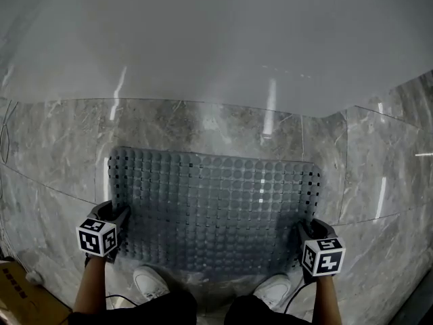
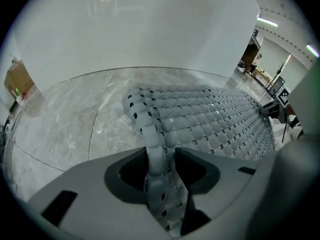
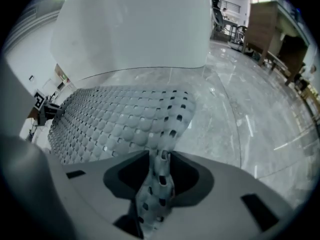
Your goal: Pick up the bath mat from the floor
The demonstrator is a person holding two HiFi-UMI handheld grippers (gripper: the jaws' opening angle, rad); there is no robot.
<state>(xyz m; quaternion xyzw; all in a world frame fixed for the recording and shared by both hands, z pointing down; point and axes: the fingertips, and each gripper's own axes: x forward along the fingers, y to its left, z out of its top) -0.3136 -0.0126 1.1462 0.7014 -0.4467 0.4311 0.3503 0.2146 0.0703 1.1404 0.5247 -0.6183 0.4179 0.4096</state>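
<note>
A grey bath mat [image 1: 216, 208] with rows of round bumps and small holes lies spread on the marble floor in front of the person. My left gripper [image 1: 120, 217] is at its near left corner and my right gripper [image 1: 306, 230] at its near right corner. In the left gripper view the mat's edge [image 2: 150, 129] rises in a fold between the jaws of the left gripper [image 2: 161, 170], which are pinched on it. In the right gripper view a folded strip of mat [image 3: 165, 134] is likewise clamped in the right gripper [image 3: 160, 173].
A white curved wall [image 1: 216, 39] rises beyond the mat. The person's white shoes [image 1: 150, 283] [image 1: 274, 290] stand at the mat's near edge. A cardboard box [image 1: 15, 291] sits at the left. Wooden furniture [image 3: 270, 29] stands far off to the right.
</note>
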